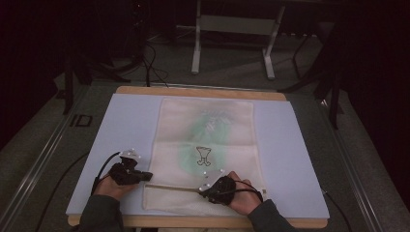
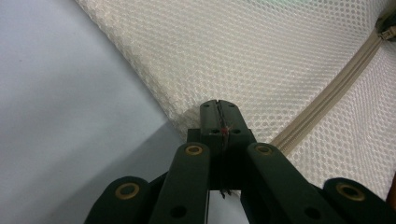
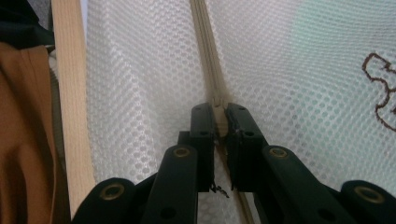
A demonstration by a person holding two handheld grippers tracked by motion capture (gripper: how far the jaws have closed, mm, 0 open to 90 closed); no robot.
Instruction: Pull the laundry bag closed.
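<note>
Mesh bag [image 1: 205, 145] – L gripper [image 2: 219, 112] at corner, R gripper [image 3: 219, 122] on zip pull [image 3: 219, 116].

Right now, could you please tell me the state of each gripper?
Left gripper: shut on the edge of the mesh bag, at the end of its zipper.
Right gripper: shut on the zipper pull.
</note>
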